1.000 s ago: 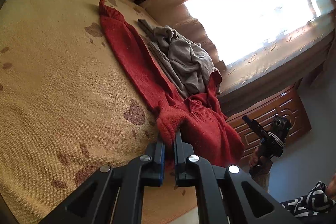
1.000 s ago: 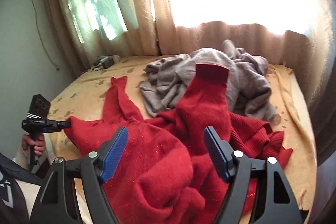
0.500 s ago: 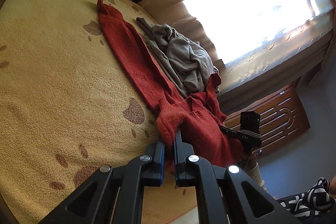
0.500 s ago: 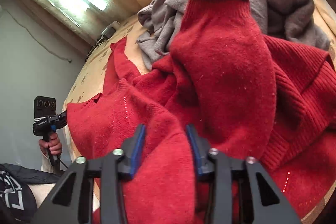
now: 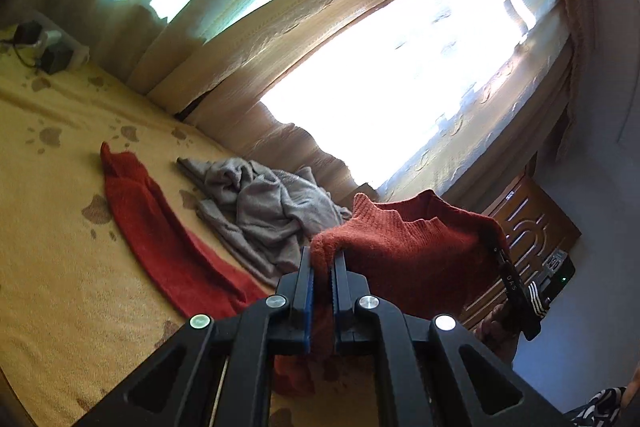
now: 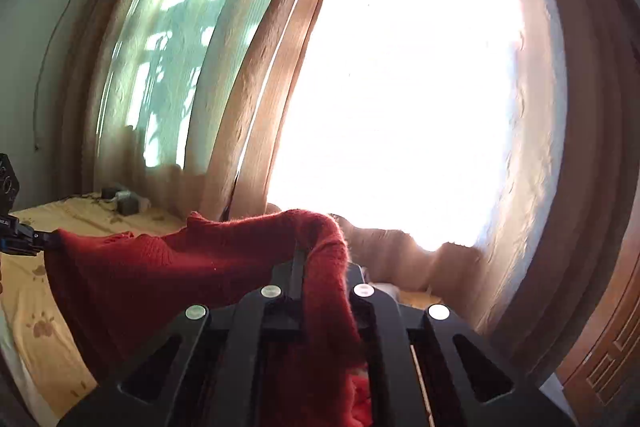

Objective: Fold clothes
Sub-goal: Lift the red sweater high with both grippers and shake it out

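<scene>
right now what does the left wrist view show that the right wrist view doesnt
Only the left wrist view shows the grey garment crumpled on the bed, one red sleeve trailing across the yellow bedspread, and the left gripper shut on the red sweater.

Only the right wrist view shows the right gripper shut on the sweater from its side.

Both show the sweater stretched between the two grippers, the bedspread, the bright curtained window and the chargers at the bed's far corner.
</scene>
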`<state>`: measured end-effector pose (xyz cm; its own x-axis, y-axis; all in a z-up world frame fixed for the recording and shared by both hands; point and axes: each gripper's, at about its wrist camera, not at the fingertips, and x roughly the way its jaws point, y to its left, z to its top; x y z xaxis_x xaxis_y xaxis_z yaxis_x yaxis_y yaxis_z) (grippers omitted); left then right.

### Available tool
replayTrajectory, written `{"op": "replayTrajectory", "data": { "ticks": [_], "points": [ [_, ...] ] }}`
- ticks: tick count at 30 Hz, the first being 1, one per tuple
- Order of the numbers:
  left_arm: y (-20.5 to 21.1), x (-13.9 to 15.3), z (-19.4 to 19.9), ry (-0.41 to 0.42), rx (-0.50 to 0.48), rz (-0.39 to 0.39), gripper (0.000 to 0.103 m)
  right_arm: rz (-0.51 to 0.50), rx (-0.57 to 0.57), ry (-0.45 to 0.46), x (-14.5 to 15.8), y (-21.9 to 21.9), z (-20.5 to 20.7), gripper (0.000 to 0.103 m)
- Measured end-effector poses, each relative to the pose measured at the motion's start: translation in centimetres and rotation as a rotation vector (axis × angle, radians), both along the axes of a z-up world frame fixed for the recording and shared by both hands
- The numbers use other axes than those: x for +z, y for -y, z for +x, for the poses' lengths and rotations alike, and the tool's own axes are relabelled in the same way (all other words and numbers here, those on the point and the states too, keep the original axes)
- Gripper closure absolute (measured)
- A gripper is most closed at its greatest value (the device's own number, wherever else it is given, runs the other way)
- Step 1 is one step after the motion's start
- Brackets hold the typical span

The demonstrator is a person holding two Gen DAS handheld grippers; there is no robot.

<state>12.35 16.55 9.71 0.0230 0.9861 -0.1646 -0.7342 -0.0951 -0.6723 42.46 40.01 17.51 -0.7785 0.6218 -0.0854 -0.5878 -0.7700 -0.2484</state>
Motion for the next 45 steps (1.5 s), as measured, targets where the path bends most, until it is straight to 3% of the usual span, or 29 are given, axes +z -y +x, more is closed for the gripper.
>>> {"op": "replayTrajectory", "data": {
  "ticks": [6, 11, 15, 19, 23, 26, 29, 35, 37, 40, 44, 45],
  "points": [
    [3.2, 10.9, 2.8, -0.21, 0.062, 0.243, 0.096, 0.271, -0.118, -0.291, 7.9, 5.1, 3.8, 0.096],
    [10.0, 17.9, 6.2, -0.345, 0.169, 0.454, 0.096, 0.422, -0.157, -0.482, 12.1, 10.4, 7.6, 0.096],
    [16.0, 21.9, 8.6, -0.436, 0.298, 0.557, 0.096, 0.511, -0.144, -0.554, 13.8, 14.7, 9.3, 0.095],
    [20.9, 24.5, 11.4, -0.571, 0.465, 0.628, 0.096, 0.537, -0.109, -0.59, 14.6, 17.2, 9.2, 0.095],
    [23.3, 26.3, 13.1, -0.686, 0.557, 0.647, 0.096, 0.542, -0.094, -0.616, 15.0, 18.6, 8.1, 0.094],
    [22.8, 27.4, 11.1, -0.668, 0.55, 0.577, 0.096, 0.539, -0.096, -0.605, 15.1, 19.0, 6.5, 0.094],
    [20.4, 27.1, 6.9, -0.641, 0.581, 0.451, 0.096, 0.508, -0.088, -0.551, 14.6, 18.0, 4.1, 0.094],
    [11.1, 22.0, -4.4, -0.59, 0.616, 0.15, 0.096, 0.371, -0.093, -0.326, 10.7, 11.9, -5.6, 0.094],
    [7.4, 18.8, -9.1, -0.549, 0.613, 0.034, 0.096, 0.307, -0.104, -0.226, 8.2, 8.8, -10.0, 0.094],
    [1.0, 12.3, -17.0, -0.485, 0.608, -0.16, 0.096, 0.128, -0.103, -0.068, 3.2, 1.8, -17.5, 0.094],
    [-7.9, 0.7, -24.7, -0.353, 0.541, -0.477, 0.096, -0.089, -0.129, 0.151, -5.0, -6.0, -27.1, 0.093],
    [-10.1, -2.3, -26.6, -0.317, 0.521, -0.557, 0.096, -0.123, -0.135, 0.232, -7.5, -7.5, -29.4, 0.086]
  ]
}}
